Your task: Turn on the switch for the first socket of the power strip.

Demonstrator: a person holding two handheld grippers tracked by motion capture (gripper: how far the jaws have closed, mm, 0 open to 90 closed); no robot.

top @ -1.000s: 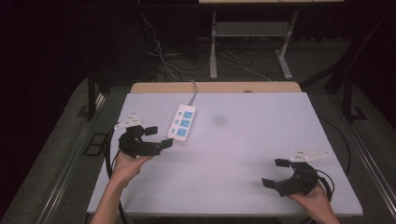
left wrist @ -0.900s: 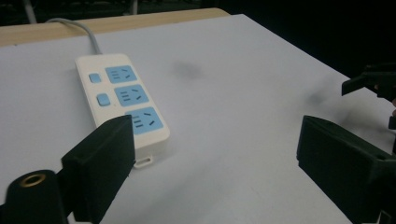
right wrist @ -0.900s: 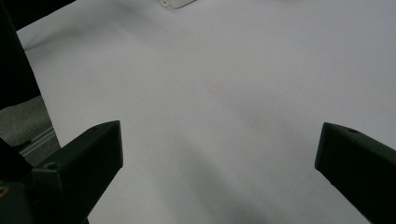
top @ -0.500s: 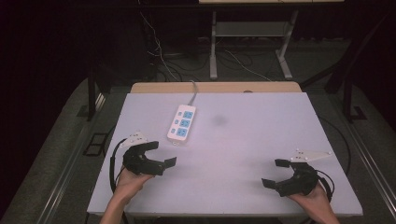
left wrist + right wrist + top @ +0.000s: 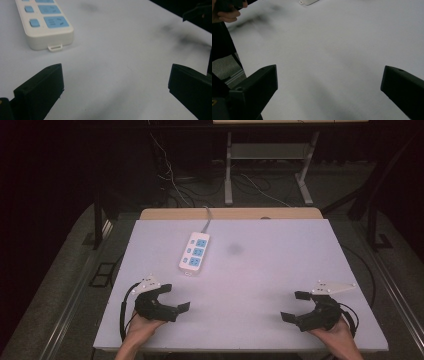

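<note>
A white power strip (image 5: 195,252) with blue sockets lies left of the white table's middle, its cord running off the far edge. My left gripper (image 5: 175,298) rests near the front left, open and empty, a short way in front of the strip. In the left gripper view the strip's near end (image 5: 42,22) sits ahead and left of the wide-apart jaws of the left gripper (image 5: 116,82). My right gripper (image 5: 295,306) sits near the front right, open with nothing between its jaws. The right gripper view has that gripper (image 5: 329,85) over bare table, with the strip's end tab (image 5: 308,2) far ahead.
The white table top (image 5: 280,270) has a faint dark smudge (image 5: 234,249) right of the strip. A wooden board edge (image 5: 230,214) runs along the back. Cables and metal stand legs (image 5: 228,170) lie on the dark floor behind. The other hand (image 5: 227,13) appears in the right gripper view.
My left gripper has drawn back from beside the power strip toward the front left edge of the table. The right gripper has stayed put.
</note>
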